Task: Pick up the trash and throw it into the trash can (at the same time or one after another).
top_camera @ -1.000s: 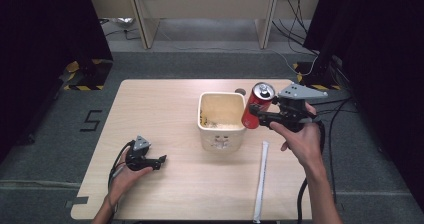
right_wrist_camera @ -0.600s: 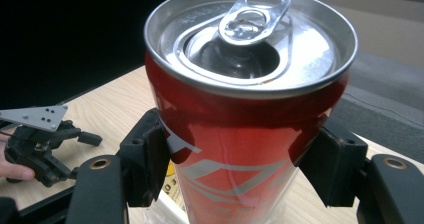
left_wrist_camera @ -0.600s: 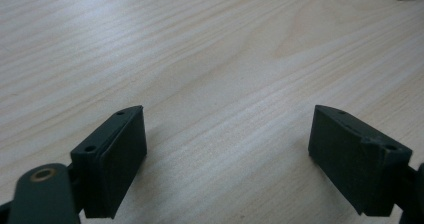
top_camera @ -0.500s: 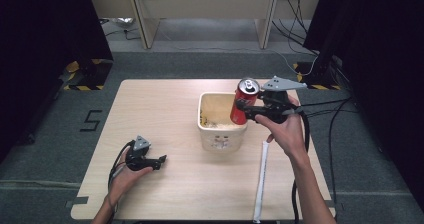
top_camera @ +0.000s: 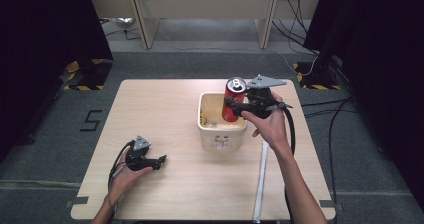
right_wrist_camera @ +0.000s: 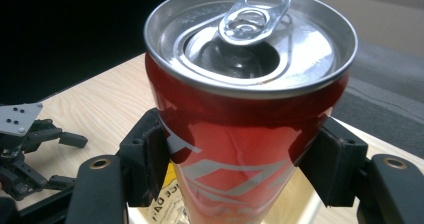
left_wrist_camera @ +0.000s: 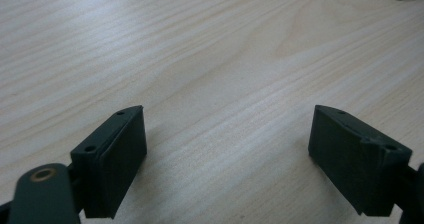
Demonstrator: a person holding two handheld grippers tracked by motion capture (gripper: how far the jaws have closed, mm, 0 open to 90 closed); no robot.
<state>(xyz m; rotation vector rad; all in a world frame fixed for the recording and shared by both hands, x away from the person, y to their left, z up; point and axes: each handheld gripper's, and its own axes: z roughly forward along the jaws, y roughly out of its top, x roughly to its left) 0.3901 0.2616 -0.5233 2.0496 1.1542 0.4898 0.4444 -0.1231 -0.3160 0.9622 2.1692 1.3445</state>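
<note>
1. Red soda can (top_camera: 234, 98), upright with its tab end up, hangs over the cream tub (top_camera: 222, 130) on the wooden table (top_camera: 165, 109).
2. Right gripper (top_camera: 235, 104) pinches the can's sides.
3. Left gripper (top_camera: 159, 160) rests on the table, jaws spread with nothing between them.

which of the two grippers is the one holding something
The right gripper, clamped on the red soda can over the cream tub. The left gripper sits open near the table.

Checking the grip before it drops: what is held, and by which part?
The right tongs clamp the red soda can across its body; the left tongs hold nothing.
</note>
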